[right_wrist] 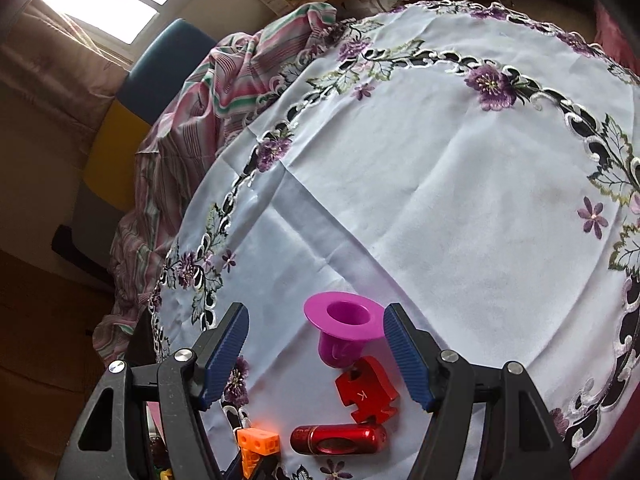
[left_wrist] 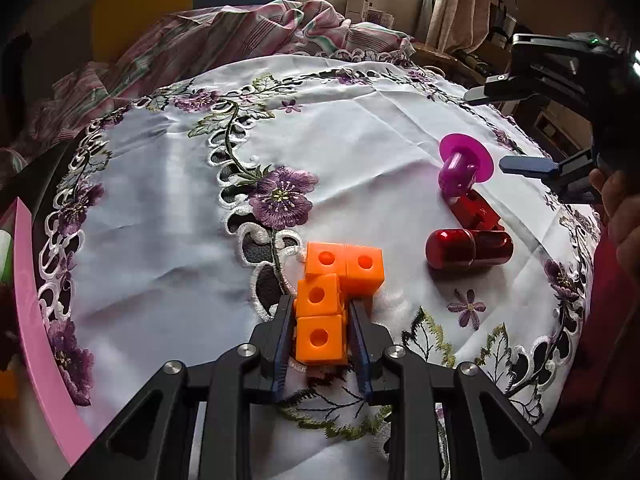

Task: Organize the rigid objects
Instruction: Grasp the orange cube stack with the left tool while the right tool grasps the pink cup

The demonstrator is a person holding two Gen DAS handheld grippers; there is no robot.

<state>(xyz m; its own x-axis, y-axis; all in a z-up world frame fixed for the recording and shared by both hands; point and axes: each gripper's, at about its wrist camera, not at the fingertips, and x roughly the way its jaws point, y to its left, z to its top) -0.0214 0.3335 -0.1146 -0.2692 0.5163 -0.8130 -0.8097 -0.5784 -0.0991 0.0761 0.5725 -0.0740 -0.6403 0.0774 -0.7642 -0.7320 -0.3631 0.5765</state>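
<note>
The jaws of the left gripper (left_wrist: 320, 320) are clamping the nearest cube of the orange block cluster (left_wrist: 336, 284), likely for carrying; the right gripper (right_wrist: 316, 356) is hanging open over the magenta funnel (right_wrist: 342, 328), empty.

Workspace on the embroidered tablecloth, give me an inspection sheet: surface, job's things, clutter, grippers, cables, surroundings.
Surface: white tablecloth with purple flower embroidery, creased, over a round table.
Job's things: orange cube block piece; magenta flanged cup, tipped against the red flat piece; red capsule lying on its side nearby.
Clutter: pink curved rim at the table's edge, contents unclear.
Grippers: left gripper shut on the orange cube block piece; right gripper open, empty, hanging over the magenta flanged cup.
Cables: nothing seen.
Surroundings: striped cloth bunched beyond the table; window; shelf with boxes.
</note>
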